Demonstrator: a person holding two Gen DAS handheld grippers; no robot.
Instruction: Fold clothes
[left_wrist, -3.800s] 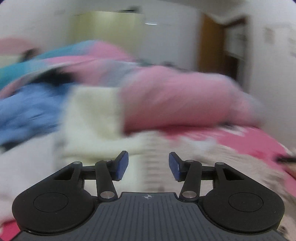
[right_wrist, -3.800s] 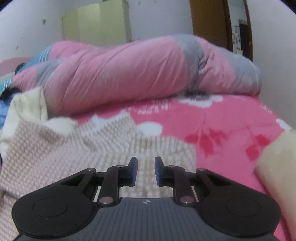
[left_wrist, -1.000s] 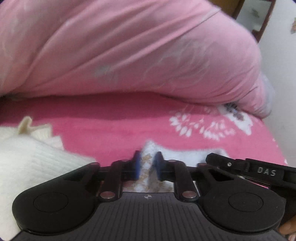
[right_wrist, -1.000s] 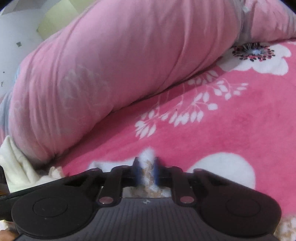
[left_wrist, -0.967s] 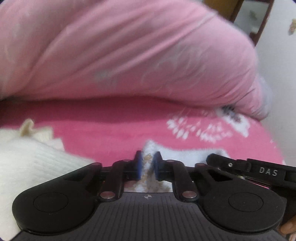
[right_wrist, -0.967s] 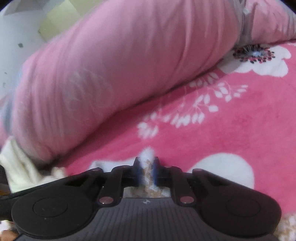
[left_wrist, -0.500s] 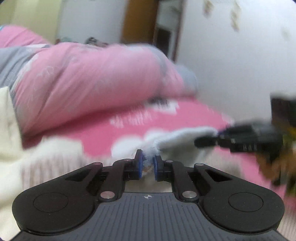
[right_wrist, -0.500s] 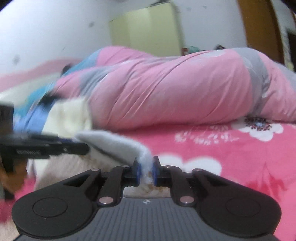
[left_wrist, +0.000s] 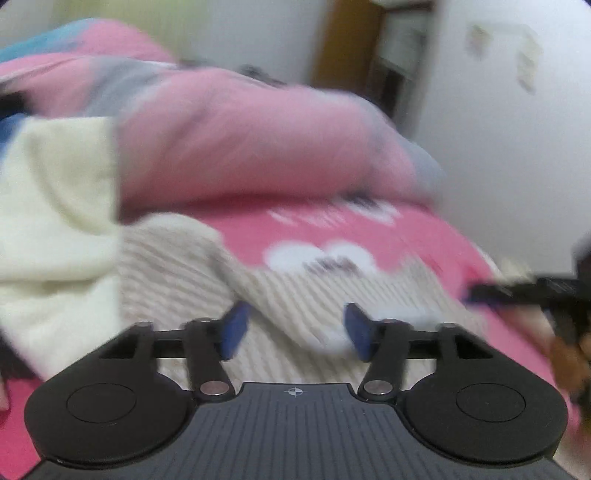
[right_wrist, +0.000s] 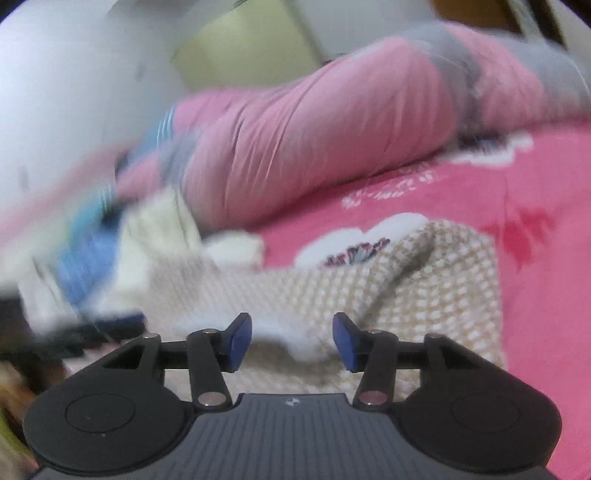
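A beige checked knit sweater (left_wrist: 295, 291) (right_wrist: 424, 280) lies on the pink flowered bed sheet (left_wrist: 436, 236) (right_wrist: 517, 192), with one edge folded over itself. My left gripper (left_wrist: 293, 330) hangs open just above the sweater, nothing between its blue pads. My right gripper (right_wrist: 291, 341) is open too, over the folded white edge of the sweater. In the left wrist view the right gripper (left_wrist: 517, 291) shows at the right edge, held by a hand. Both views are blurred by motion.
A rolled pink and grey quilt (left_wrist: 258, 140) (right_wrist: 351, 122) lies across the bed behind the sweater. A cream garment (left_wrist: 55, 206) (right_wrist: 155, 236) and blue clothes (right_wrist: 88, 258) sit to the left. A white wall (left_wrist: 498, 129) and a yellow-green wardrobe (right_wrist: 251, 48) stand behind.
Both grippers were shut on the sweater's far edge and carried it back toward me. Now both have opened and let the edge drop onto the sweater.
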